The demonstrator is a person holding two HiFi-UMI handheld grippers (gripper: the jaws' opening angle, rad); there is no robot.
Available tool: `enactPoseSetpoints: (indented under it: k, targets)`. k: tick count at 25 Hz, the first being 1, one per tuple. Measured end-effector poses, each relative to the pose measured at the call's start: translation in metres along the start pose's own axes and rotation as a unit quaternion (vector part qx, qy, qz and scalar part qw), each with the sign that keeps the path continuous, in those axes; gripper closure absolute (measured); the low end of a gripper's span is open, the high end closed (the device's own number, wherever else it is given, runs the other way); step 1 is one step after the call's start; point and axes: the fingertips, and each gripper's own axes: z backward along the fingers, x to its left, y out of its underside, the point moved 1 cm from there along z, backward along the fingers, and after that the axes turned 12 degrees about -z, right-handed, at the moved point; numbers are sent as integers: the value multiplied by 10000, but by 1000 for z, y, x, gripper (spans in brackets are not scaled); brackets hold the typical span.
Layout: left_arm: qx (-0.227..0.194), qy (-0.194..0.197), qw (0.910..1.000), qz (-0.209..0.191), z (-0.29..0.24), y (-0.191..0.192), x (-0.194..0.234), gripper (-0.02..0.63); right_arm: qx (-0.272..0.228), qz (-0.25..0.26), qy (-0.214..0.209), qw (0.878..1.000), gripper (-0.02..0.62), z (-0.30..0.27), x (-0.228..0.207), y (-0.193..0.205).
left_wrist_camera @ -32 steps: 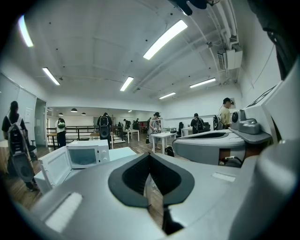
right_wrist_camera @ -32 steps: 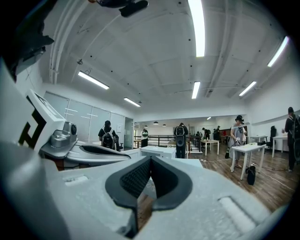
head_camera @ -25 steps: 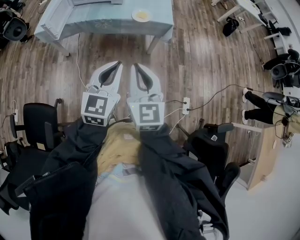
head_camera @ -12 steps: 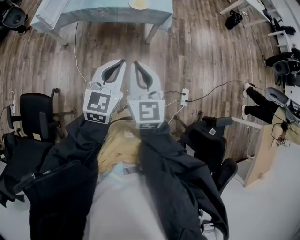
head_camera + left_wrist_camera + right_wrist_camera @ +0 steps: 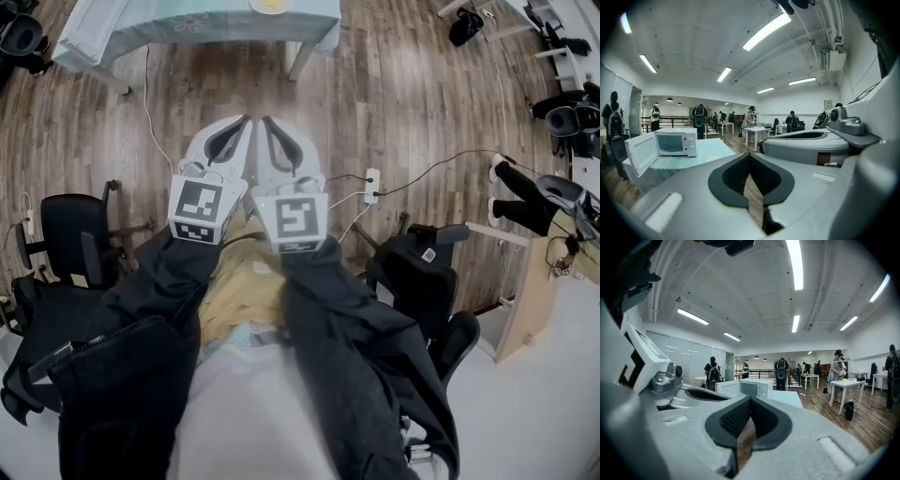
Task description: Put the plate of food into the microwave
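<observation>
Your left gripper (image 5: 241,127) and right gripper (image 5: 267,127) are both clamped shut on nothing, well short of the table (image 5: 141,30); arrive like that and you'd likely shove the plate (image 5: 271,6), spilling food, so open first. The plate lies flat, right of the open microwave (image 5: 675,142); round, no long axis.

1 microwave (image 5: 675,142), 1 plate (image 5: 271,5), 2 claws (image 5: 246,122) (image 5: 263,122) (L+R)

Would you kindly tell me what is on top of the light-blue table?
A white microwave, door open, and a plate of food. The left gripper covers the near part of the table.
</observation>
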Motion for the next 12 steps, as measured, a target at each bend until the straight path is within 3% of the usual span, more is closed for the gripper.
enactPoseSetpoints:
  k: [6, 12]
  targets:
    - [-162, 293, 9993, -169, -40, -8, 10, 611, -66, 25, 266, 9996, 600, -24, -30, -11]
    - [-161, 304, 9992, -218, -73, -13, 49, 611, -35, -34, 406, 9992, 600, -70, -47, -21]
